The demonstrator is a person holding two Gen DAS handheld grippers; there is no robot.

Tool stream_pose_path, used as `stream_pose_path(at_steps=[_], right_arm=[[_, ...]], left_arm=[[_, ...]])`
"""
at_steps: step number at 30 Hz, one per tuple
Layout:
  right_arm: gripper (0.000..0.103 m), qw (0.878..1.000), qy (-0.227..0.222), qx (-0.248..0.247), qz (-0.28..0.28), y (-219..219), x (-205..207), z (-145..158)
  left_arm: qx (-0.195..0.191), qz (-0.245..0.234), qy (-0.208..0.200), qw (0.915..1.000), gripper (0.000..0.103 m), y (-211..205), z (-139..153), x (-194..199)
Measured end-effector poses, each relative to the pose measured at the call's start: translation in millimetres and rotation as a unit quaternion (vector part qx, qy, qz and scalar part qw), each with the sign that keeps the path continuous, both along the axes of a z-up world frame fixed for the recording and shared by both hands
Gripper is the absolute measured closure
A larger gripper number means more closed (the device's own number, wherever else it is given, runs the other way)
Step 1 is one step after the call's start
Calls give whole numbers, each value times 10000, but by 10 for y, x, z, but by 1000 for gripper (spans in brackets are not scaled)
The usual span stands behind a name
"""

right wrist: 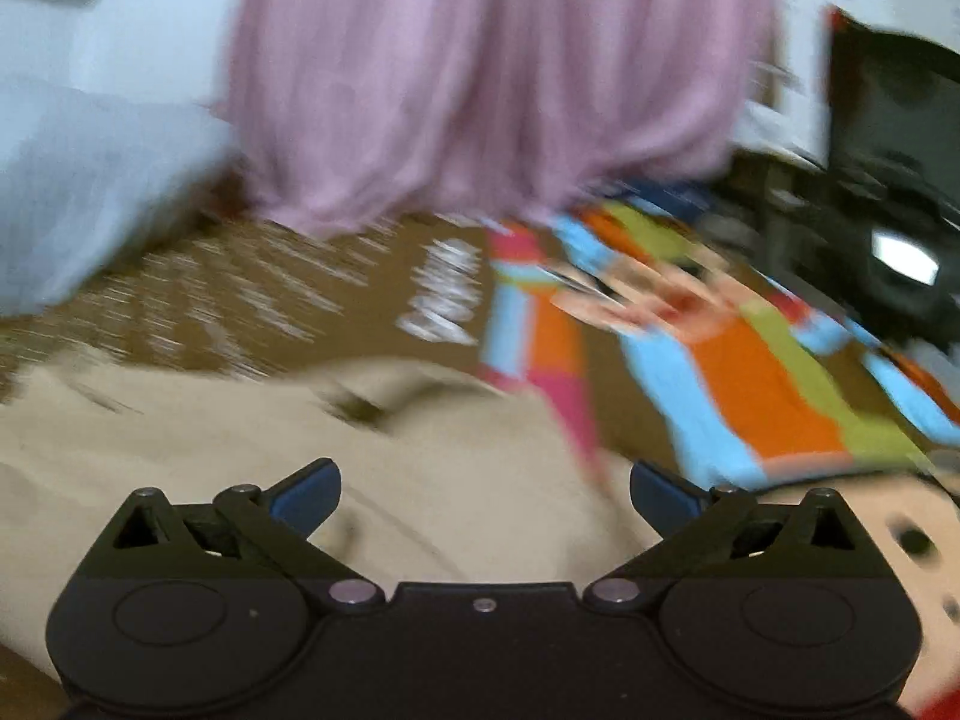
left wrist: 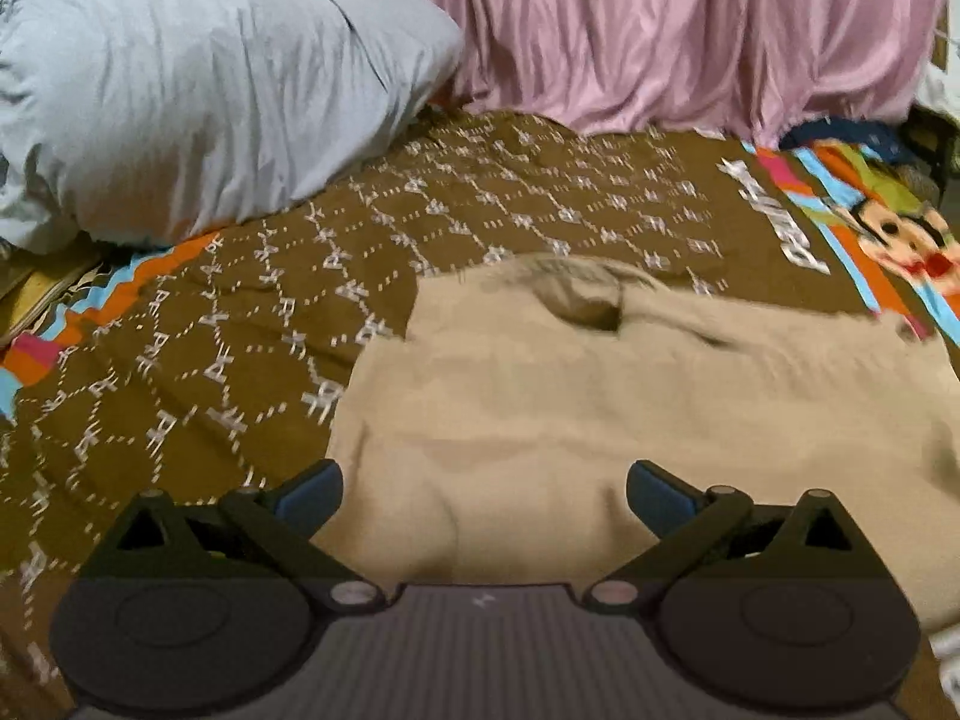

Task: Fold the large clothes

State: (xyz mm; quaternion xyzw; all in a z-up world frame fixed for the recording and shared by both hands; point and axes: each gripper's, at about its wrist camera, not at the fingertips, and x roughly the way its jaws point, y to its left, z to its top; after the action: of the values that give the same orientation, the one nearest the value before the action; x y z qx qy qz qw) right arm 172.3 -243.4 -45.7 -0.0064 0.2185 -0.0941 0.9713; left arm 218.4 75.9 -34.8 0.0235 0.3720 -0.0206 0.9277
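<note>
A beige shirt (left wrist: pixel 600 396) lies spread on a brown patterned bedspread (left wrist: pixel 240 300), neck opening (left wrist: pixel 582 294) toward the far side. My left gripper (left wrist: pixel 485 498) is open and empty, hovering over the shirt's near part. In the blurred right wrist view the same beige shirt (right wrist: pixel 300 450) lies lower left. My right gripper (right wrist: pixel 485 498) is open and empty above the shirt's right edge.
A pale blue pillow (left wrist: pixel 180 90) sits at the far left. A pink curtain (left wrist: pixel 690 30) hangs at the back. The bedspread has a colourful cartoon border (left wrist: pixel 888 222) on the right. Dark objects (right wrist: pixel 888 180) stand beyond the bed's right side.
</note>
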Motion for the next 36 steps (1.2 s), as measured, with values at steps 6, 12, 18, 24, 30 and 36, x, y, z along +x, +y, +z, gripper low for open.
stream_pose_path(at_steps=[6,12,18,24,30,36], right_arm=[[1,9959,347,55,835,539,513,-83],[1,9843,1077,-1028,947,890,767,-649],[1,9873,959,-967,819,859,786,-766],[1,9911,749,-536,963,742,585,-570],[1,9906,916,-340,952,506,-165,-162],[1,9813,1363,1177,678,-3,-862,-188]], left_arm=[[-299,100,99,9995,0,145,-54,-319],[371,-63,155,9992,0,-8,-306,-322],[193,-166,-49,9997,0,-9,-339,-335],[-162,-112,99,9998,0,132,-353,-302],[-838,-630,613,9926,0,193,-280,-418],[-1815,-781,914,9760,0,266,-425,-531]])
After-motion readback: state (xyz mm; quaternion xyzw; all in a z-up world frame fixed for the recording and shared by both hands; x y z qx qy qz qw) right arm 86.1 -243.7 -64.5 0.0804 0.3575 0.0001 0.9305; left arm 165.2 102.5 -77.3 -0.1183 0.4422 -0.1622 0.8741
